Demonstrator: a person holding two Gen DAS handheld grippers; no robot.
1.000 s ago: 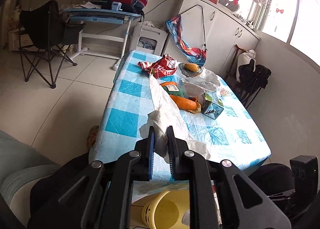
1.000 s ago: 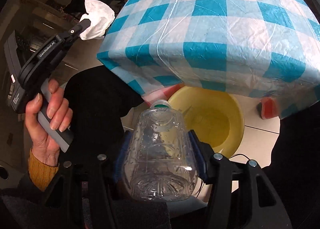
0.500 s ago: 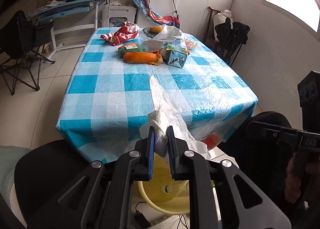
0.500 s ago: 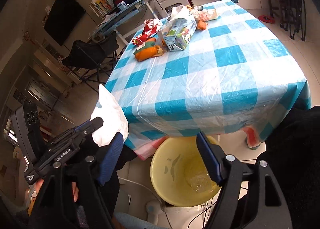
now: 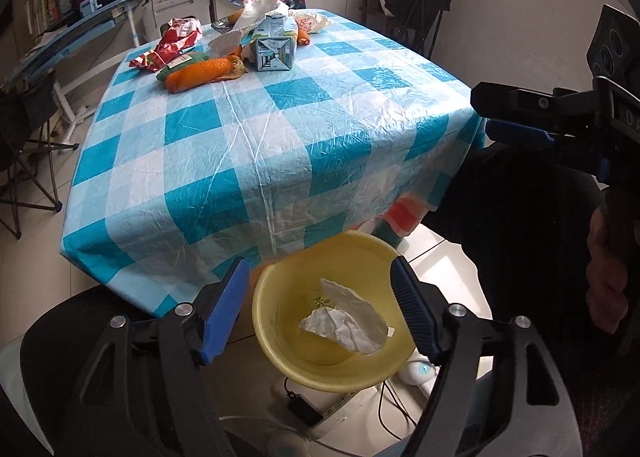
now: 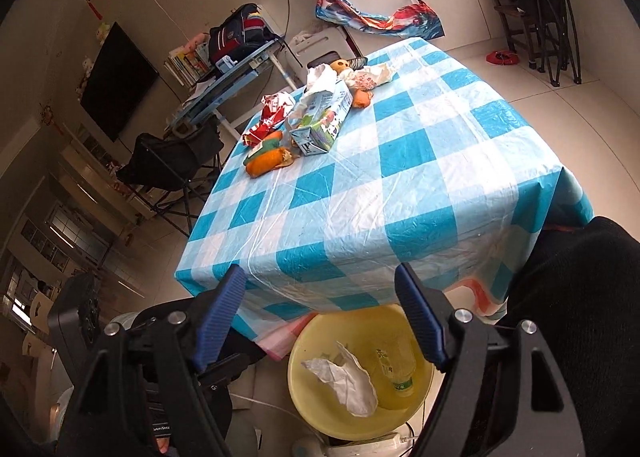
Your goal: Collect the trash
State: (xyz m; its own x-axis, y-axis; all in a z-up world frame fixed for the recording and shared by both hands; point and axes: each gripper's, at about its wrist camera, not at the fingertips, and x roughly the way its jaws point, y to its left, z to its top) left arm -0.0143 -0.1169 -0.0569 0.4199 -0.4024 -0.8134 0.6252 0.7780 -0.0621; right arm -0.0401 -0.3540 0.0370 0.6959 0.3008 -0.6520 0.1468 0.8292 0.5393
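The left gripper (image 5: 320, 309) has just been opened wide, and nothing is held between its fingers. The crumpled white paper (image 5: 344, 323) is seen in the yellow basin (image 5: 276, 337), on the floor below the near edge of the bench (image 5: 260, 129). The right gripper (image 6: 320, 317) is also spread wide and empty; a clear bottle (image 6: 396, 371) lies beside the paper.

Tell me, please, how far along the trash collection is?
Done: a crumpled white bag and a clear bottle lie in the yellow basin. In hand: nothing; the left tongs, jaws just opened, and the right tongs are open. Left: the carton, wrappers and peels on the table.
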